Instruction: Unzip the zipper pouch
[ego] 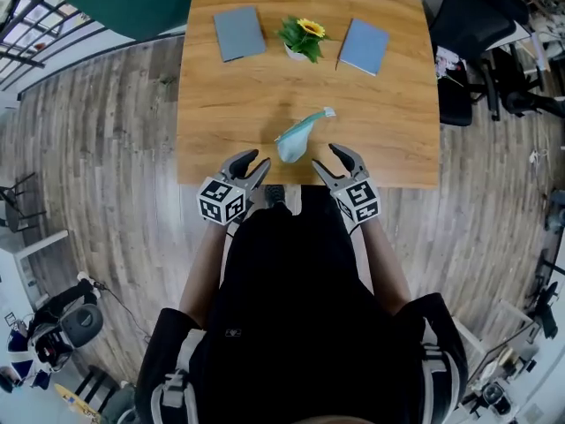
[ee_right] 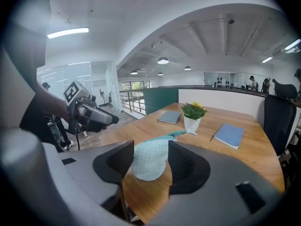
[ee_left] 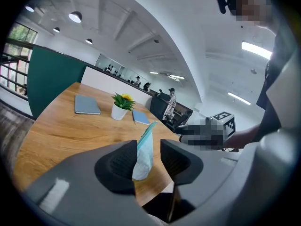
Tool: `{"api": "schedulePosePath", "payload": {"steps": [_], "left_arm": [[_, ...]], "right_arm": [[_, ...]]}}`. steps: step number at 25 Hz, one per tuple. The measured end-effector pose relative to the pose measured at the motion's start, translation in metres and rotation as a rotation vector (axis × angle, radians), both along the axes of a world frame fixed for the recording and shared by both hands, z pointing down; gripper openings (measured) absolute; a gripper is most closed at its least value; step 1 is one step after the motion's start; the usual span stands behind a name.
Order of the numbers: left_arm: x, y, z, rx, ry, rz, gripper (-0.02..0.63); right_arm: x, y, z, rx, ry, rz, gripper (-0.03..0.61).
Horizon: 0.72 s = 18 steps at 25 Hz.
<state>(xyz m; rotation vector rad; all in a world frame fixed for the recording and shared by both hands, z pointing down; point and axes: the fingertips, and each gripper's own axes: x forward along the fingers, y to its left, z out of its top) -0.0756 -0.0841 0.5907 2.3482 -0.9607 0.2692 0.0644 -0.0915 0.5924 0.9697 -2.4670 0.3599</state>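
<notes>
Zipper pouch (ego: 294, 140) lies on table (ego: 229, 104) between left gripper (ego: 261, 159) and right gripper (ego: 325, 155).

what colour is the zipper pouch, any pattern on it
The pouch is pale mint with a fine check and teal trim; clearest in the right gripper view.

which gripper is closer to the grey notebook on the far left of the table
Left. The left gripper is at the table's near edge on the grey notebook's side; the right gripper is beyond the pouch from it, farther off.
</notes>
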Motion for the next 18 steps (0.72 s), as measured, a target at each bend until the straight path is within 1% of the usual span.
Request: {"api": "schedulePosePath", "payload": {"steps": [8, 11, 13, 16, 18], "left_arm": [[0.009, 0.001, 0.020, -0.074, 0.021, -0.037, 0.144], [0.010, -0.002, 0.028, -0.108, 0.046, -0.061, 0.144], [0.011, -0.005, 0.035, -0.141, 0.080, -0.080, 0.144], [0.015, -0.009, 0.045, -0.202, 0.161, -0.113, 0.144], [0.020, -0.011, 0.053, -0.236, 0.199, -0.126, 0.144]], "right_arm": [[0.004, -0.013, 0.008, -0.022, 0.006, -0.043, 0.227], [0.005, -0.014, 0.011, -0.033, 0.012, -0.061, 0.227], [0.003, -0.015, 0.014, -0.038, 0.014, -0.072, 0.227], [0.005, -0.015, 0.017, -0.046, 0.021, -0.084, 0.227], [0.010, -0.015, 0.018, -0.051, 0.035, -0.087, 0.227]]}}
